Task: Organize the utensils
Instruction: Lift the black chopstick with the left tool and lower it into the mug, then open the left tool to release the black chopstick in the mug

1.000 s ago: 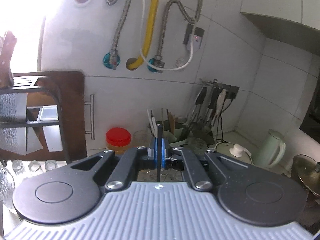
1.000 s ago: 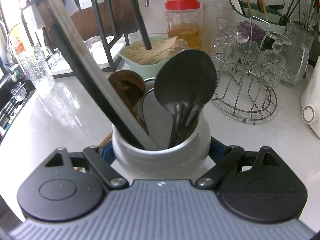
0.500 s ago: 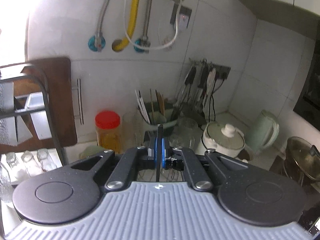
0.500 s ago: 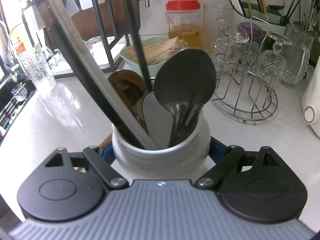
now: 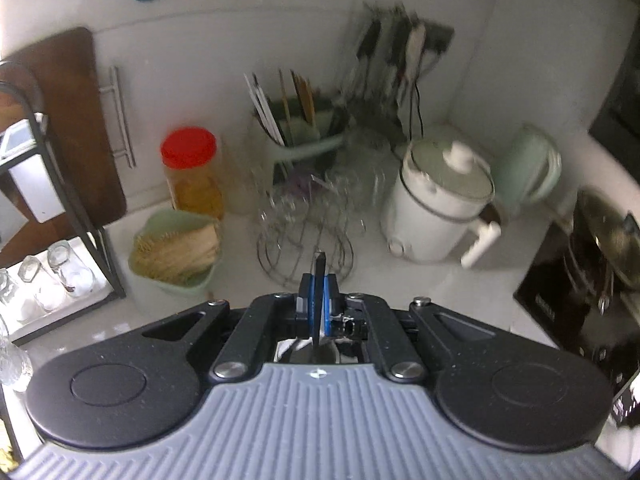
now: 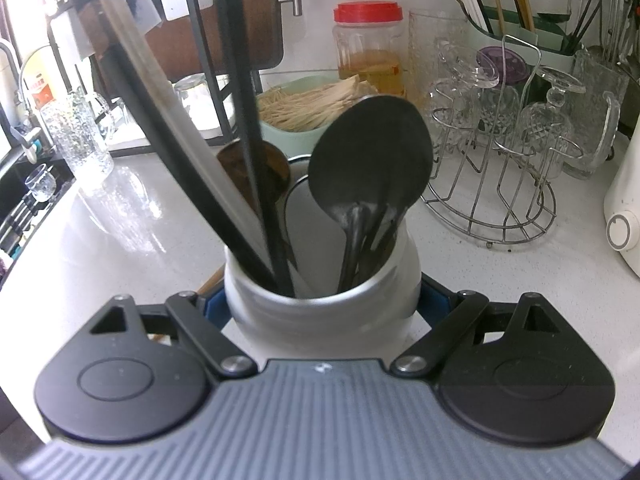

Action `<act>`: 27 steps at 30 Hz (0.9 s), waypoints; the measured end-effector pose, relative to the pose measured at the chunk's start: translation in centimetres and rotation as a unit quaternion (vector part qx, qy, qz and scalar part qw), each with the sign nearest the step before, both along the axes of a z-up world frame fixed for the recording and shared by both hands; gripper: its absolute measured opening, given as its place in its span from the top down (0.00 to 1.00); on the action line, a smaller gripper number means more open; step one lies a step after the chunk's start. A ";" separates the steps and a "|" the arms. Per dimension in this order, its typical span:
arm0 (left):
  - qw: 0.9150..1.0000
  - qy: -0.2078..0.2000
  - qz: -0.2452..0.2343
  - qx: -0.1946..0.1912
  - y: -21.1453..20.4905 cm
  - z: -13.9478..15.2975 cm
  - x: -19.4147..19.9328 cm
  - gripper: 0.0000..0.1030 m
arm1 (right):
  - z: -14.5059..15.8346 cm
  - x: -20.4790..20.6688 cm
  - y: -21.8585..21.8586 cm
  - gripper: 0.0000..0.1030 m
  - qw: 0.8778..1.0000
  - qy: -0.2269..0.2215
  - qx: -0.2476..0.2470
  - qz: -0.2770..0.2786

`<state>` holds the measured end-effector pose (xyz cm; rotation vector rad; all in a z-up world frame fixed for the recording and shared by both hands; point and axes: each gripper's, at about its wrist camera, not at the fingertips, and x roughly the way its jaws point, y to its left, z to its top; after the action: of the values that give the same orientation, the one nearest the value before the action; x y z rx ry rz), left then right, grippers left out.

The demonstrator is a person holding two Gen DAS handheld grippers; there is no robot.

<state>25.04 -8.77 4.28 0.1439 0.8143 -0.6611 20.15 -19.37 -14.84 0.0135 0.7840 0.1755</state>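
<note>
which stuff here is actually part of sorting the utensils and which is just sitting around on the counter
Part of the job:
- white utensil holder, gripped by the right tool
- thin black utensil, pinched in the left tool
- black spoon and wooden spoon in the holder

Just lying about:
- red-lidded jar
- green bowl of sticks
- wire glass rack
- white cooker pot

utensil holder [image 6: 320,312]: white, glossy
ladle [image 6: 370,160]: matte black
wooden spoon [image 6: 276,168]: dark brown
jar lid [image 6: 368,12]: red, upper centre
noodle tub [image 5: 172,248]: pale green
kettle [image 5: 528,168]: mint green
countertop [image 6: 120,232]: white, finely speckled
gripper pads [image 5: 331,304]: blue
</note>
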 end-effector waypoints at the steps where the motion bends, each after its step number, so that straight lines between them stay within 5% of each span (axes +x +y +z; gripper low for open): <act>1: 1.000 0.006 -0.008 0.009 -0.3 -0.2 0.1 0.95 | 0.0 0.0 0.0 0.10 1.000 0.000 0.000 0.000; 6: 0.997 0.024 -0.040 0.059 -1.7 -1.4 0.6 0.95 | 0.0 -0.1 0.0 0.10 1.000 -0.001 0.000 0.001; 15: 0.991 0.079 -0.066 0.081 -2.4 -3.1 0.7 0.95 | 0.1 0.1 -0.1 0.11 1.000 0.003 -0.003 0.004; 27: 0.989 0.084 -0.076 0.093 -3.3 -3.3 0.8 0.94 | 0.1 0.2 0.0 0.10 1.000 0.005 -0.003 0.002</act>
<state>25.80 -12.11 0.96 0.3251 1.0346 -0.7471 20.32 -19.35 -14.76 0.0075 0.7955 0.1762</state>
